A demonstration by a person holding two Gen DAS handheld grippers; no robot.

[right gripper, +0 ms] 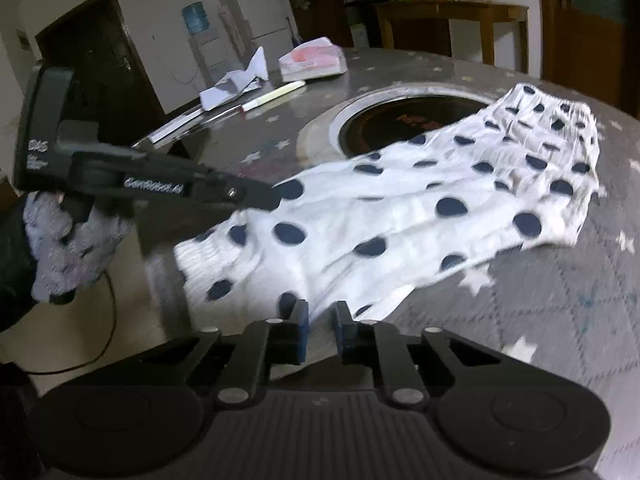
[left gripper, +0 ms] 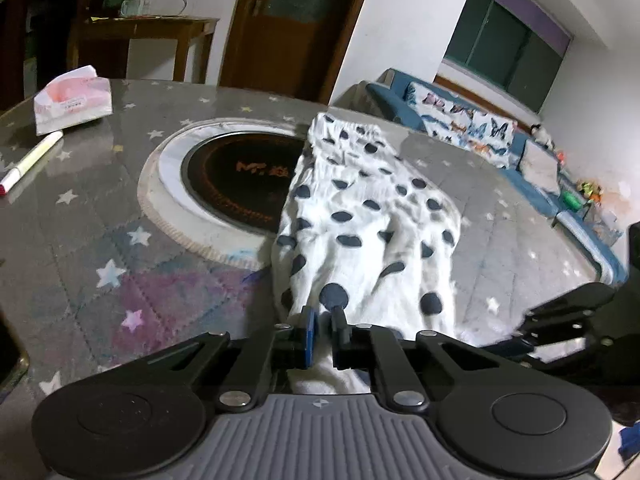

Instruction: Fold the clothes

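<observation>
Your left gripper (left gripper: pixel 324 314) pinches near hem of polka-dot garment (left gripper: pixel 360 220), lower centre. Your right gripper (right gripper: pixel 320 312) narrow, clamped on garment's lower edge; cloth extends toward upper right.

Tissue pack (left gripper: pixel 74 98), marker (left gripper: pixel 30 162), sofa (left gripper: pixel 480 136), wooden side table (left gripper: pixel 148 36).

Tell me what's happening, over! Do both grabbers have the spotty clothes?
Left gripper shut on polka-dot garment near end. Right gripper pinching its near edge too. Far end draped partly over the round cooktop. Nothing blocking.
</observation>
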